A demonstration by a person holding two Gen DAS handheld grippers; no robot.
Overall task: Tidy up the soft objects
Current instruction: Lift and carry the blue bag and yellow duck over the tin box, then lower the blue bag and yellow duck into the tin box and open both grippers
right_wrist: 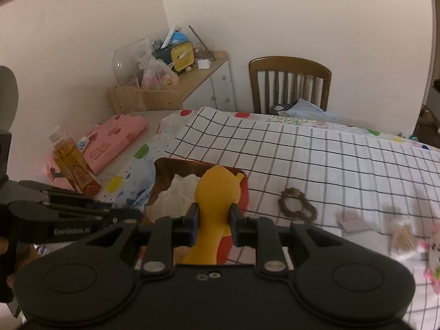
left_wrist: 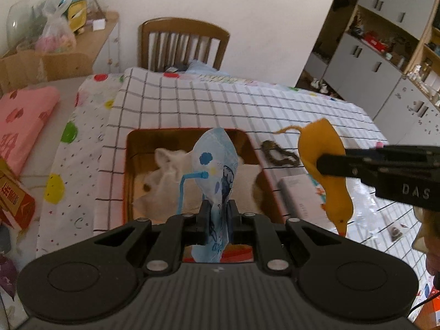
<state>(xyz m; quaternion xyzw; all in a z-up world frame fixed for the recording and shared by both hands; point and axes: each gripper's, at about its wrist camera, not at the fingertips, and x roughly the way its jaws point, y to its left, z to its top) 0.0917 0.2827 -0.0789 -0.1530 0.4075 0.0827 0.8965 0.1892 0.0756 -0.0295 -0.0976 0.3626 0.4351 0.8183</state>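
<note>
The left hand-held gripper [left_wrist: 217,214] was closed on a pale blue printed pouch [left_wrist: 214,165], pinching its lower part so that the body stood upright above the jaws; held so, it hung directly over the brown box [left_wrist: 132,148], which sat on the checked cloth of the tabletop [left_wrist: 275,104] towards its left edge, presumably so that it would drop straight in on release. The right hand-held gripper [right_wrist: 211,220] was likewise clamped on a soft yellow duck-shaped toy [right_wrist: 217,189], gripped about its narrow middle, the one part slim enough for the jaws; in the left wrist view the toy dangled beak down, just to the right of the box and clear of the cloth. A white fluffy item [left_wrist: 167,176] already lay inside the box, which suggested it served as the collecting place; both held things seemed bound for it, neither yet released. A dark braided ring [right_wrist: 297,203] lay on the cloth just beside the box's right wall, untouched; a white carton [left_wrist: 299,198] lay nearer the front edge.
</note>
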